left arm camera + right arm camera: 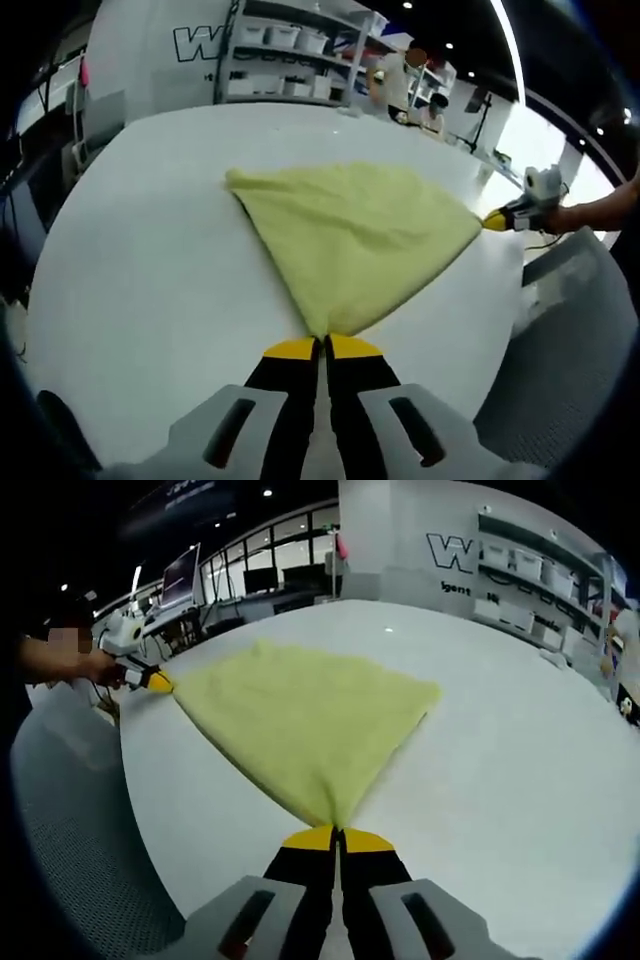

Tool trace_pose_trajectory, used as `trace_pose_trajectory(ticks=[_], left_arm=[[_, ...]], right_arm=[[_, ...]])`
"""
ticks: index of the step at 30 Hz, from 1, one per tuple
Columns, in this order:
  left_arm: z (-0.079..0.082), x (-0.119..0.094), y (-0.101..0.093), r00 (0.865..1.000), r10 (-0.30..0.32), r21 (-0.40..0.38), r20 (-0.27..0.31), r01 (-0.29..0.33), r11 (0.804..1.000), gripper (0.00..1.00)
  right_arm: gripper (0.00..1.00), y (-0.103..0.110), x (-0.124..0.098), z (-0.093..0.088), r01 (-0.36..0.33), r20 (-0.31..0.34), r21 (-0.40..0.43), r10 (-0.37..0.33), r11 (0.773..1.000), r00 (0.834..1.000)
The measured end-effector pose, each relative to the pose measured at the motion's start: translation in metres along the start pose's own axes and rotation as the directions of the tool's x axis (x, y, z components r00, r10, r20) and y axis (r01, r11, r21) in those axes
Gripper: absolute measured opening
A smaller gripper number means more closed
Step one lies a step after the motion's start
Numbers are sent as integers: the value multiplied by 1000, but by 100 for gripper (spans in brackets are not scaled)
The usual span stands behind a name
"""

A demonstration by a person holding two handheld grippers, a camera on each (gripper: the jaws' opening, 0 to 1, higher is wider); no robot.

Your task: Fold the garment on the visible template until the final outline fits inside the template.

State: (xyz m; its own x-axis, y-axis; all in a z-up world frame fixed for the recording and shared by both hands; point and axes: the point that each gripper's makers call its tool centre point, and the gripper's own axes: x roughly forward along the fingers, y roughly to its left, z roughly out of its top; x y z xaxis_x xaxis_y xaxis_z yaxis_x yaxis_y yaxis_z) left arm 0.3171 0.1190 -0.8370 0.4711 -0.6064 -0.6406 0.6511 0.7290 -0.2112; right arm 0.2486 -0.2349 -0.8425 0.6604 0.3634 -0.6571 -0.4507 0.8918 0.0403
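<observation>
Left gripper view, near to far: left tongs (324,345), yellow-tipped black jaws clenched on one corner of the pale yellow, soft fabric garment (350,235); the cloth fans out from that pinch across the white round-edged bench (140,260); at its far right corner, the right tongs (497,221) meet the cloth, a hand (575,215) behind them; shelving with white bins beyond.

Right gripper view, near to far: right tongs (337,833), jaws clenched on the opposite corner of the garment (300,720), cloth drawn taut between both grips over the bench (500,740); left tongs (158,682) at the far corner.

No template outline can be made out on the bench.

Risk, as judged: a thin corner pinch may slip under tension, dropping the fold askew.
</observation>
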Motion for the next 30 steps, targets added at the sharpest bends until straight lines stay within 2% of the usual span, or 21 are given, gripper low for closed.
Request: trace_pose_trajectory(ticks=[6, 10, 20, 26, 30], left_arm=[[0, 1, -1, 1000, 8, -7, -4, -8, 1000, 4], [1, 1, -3, 1000, 17, 18, -11, -17, 1000, 4], [12, -15, -2, 998, 51, 37, 24, -52, 998, 5], [23, -27, -3, 996, 70, 48, 60, -73, 996, 11], [25, -33, -6, 995, 73, 59, 71, -77, 995, 14]], right_arm=[[0, 2, 0, 0, 11, -12, -3, -11, 1000, 1000], [0, 3, 0, 3, 15, -22, -41, -16, 999, 1000], [0, 0, -16, 26, 36, 49, -38, -34, 999, 998], [6, 3, -26, 36, 40, 83, -31, -37, 999, 996], [14, 6, -33, 38, 37, 94, -26, -35, 999, 995]])
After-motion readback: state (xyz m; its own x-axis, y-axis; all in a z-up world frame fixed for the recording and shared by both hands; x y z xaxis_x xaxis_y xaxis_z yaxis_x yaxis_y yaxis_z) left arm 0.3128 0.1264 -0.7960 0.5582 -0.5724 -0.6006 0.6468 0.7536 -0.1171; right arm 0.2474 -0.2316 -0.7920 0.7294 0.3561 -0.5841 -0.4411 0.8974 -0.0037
